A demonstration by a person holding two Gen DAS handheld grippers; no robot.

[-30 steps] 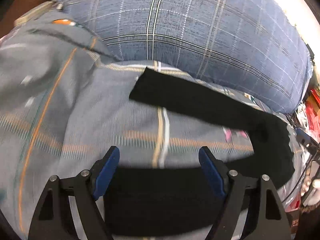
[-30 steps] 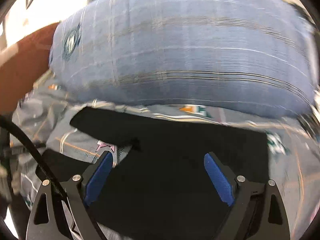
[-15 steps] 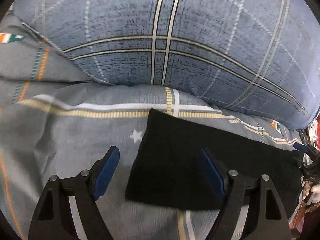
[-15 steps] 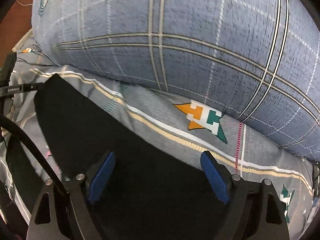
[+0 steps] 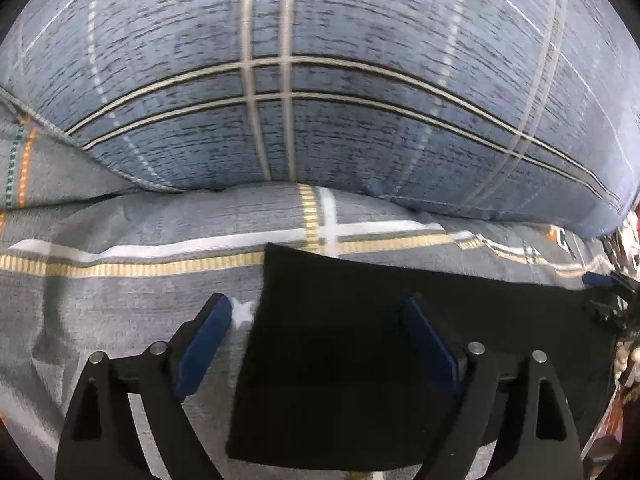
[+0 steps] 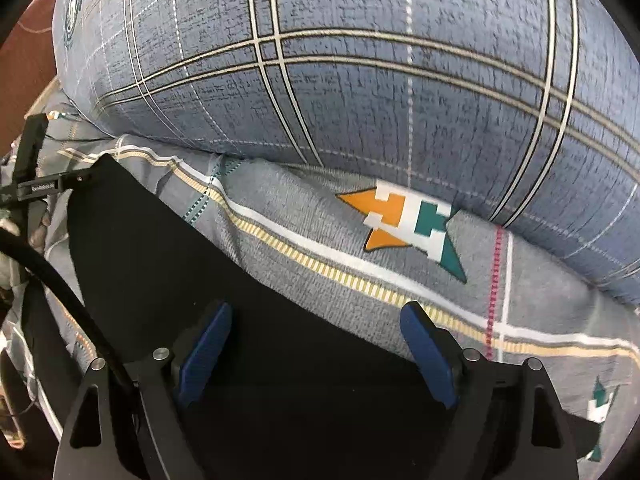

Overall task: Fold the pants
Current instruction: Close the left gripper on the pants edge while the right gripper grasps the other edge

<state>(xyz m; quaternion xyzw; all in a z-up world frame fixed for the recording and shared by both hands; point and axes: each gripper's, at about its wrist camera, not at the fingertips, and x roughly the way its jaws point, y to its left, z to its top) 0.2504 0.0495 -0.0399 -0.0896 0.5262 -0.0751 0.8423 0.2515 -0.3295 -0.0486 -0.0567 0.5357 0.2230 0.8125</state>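
The left gripper [image 5: 318, 344] hangs over the near left corner of the black pants [image 5: 400, 360], its jaws opening, one blue pad above the cloth and the other out over the gray bedsheet [image 5: 120, 312]; nothing is pinched between them. The right gripper [image 6: 316, 352] is spread wide as well, both pads hovering over the black cloth with nothing gripped.

The pants lie flat on the sheet as a neat dark band with straight edges and a square corner, running from one gripper to the other, just in front of the big blue plaid pillow [image 5: 320, 80]. From the right wrist view, the far end reaches toward the other gripper [image 6: 44, 188] at the left edge.

To my eye, at least 1 fold looks done: the cloth lies smooth and compact. How many layers it has I cannot tell. Probably 1 more fold across its length is left, unless this is the finished shape.
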